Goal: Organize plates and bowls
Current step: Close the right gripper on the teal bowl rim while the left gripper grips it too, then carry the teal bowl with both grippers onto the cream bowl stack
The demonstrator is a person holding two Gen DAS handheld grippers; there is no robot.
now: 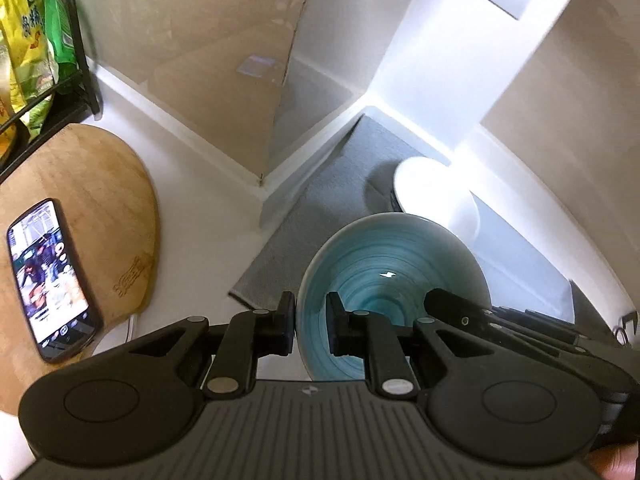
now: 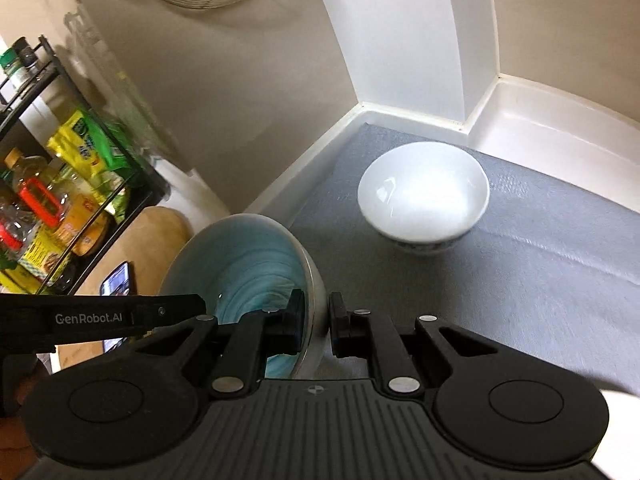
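Both grippers, left gripper [image 1: 311, 326] and right gripper [image 2: 317, 326], pinch the teal bowl [image 1: 394, 264] rim; keep it level, lower squarely into the white bowl [image 2: 423, 196] beyond it.

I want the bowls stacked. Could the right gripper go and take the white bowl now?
Probably not yet: the right gripper is shut on the blue bowl rim. The grey mat toward the white bowl looks free.
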